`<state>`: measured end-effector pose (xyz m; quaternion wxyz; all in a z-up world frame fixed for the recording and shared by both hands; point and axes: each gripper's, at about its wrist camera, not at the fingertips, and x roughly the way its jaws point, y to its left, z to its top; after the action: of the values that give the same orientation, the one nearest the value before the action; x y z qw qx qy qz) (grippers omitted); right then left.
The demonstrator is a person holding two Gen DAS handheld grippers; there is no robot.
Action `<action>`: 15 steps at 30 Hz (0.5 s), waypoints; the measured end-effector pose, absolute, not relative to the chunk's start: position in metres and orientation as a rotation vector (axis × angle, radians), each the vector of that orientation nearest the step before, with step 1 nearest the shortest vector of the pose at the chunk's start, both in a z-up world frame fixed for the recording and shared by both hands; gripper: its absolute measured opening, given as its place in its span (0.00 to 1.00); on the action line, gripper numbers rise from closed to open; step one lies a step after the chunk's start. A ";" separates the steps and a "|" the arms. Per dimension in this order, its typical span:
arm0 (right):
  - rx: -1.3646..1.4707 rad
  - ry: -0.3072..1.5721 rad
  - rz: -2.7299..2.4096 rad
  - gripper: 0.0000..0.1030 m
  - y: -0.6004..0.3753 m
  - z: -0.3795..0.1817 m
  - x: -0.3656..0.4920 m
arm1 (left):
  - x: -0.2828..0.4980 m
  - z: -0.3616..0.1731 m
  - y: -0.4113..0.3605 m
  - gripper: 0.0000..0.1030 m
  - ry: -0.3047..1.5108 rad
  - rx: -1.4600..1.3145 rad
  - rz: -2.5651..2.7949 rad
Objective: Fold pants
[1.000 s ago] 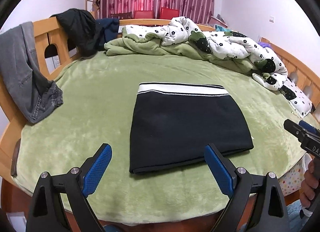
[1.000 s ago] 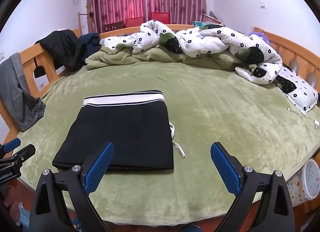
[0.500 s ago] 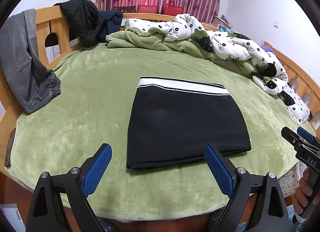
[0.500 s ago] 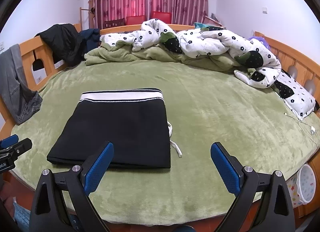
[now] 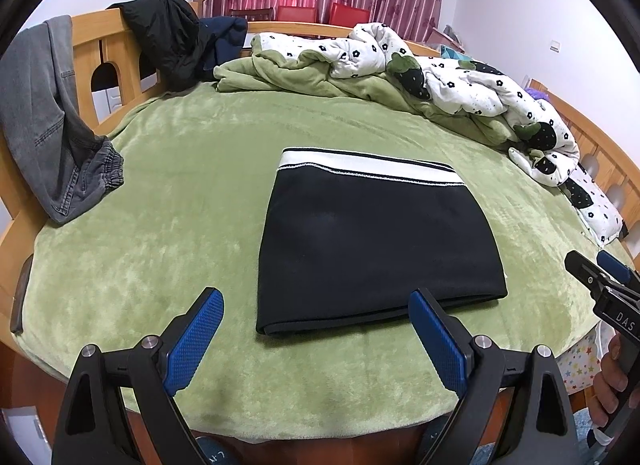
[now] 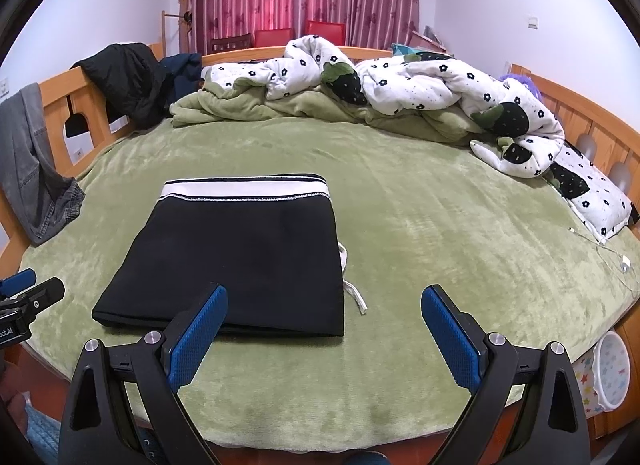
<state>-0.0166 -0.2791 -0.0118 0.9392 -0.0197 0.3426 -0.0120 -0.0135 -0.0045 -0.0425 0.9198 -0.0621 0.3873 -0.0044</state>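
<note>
The black pants (image 5: 376,241) lie folded into a flat rectangle on the green bed cover (image 5: 192,193), with the white waistband at the far edge. They also show in the right wrist view (image 6: 240,257), with a white drawstring (image 6: 352,285) sticking out at their right side. My left gripper (image 5: 316,329) is open and empty, held back over the bed's near edge, just short of the pants' near fold. My right gripper (image 6: 324,325) is open and empty, at the pants' near right corner. Neither touches the pants.
A rumpled green blanket and white flowered quilt (image 5: 440,81) lie along the far side. Grey jeans (image 5: 44,117) and a black jacket (image 5: 168,37) hang on the wooden bed rail at left. A charging cable (image 6: 604,253) lies at the right edge. A bin (image 6: 612,369) stands below.
Both grippers have drawn back and risen a little from the bed, so the pants look slightly farther. The pants have not moved. Both grippers stay open.
</note>
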 end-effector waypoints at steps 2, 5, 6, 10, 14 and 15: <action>-0.042 0.700 -0.027 0.94 -0.279 -0.013 -0.017 | -0.014 -0.043 -0.004 0.91 0.796 -0.124 -0.009; -0.037 0.699 -0.031 0.94 -0.279 -0.013 -0.017 | -0.014 -0.043 -0.004 0.91 0.797 -0.124 -0.009; -0.033 0.700 -0.032 0.94 -0.279 -0.014 -0.017 | -0.014 -0.043 -0.005 0.91 0.796 -0.126 -0.009; -0.019 0.701 -0.034 0.94 -0.283 -0.014 -0.017 | -0.014 -0.043 -0.006 0.91 0.797 -0.127 -0.006; -0.015 0.699 -0.035 0.94 -0.284 -0.013 -0.017 | -0.014 -0.043 -0.006 0.91 0.797 -0.125 -0.006; -0.018 0.700 -0.035 0.94 -0.285 -0.013 -0.017 | -0.015 -0.043 -0.006 0.91 0.796 -0.124 -0.007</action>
<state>-0.0170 -0.2848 -0.0126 0.9393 -0.0086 0.3427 -0.0172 -0.0149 -0.0058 -0.0432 0.9200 -0.0604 0.3872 -0.0033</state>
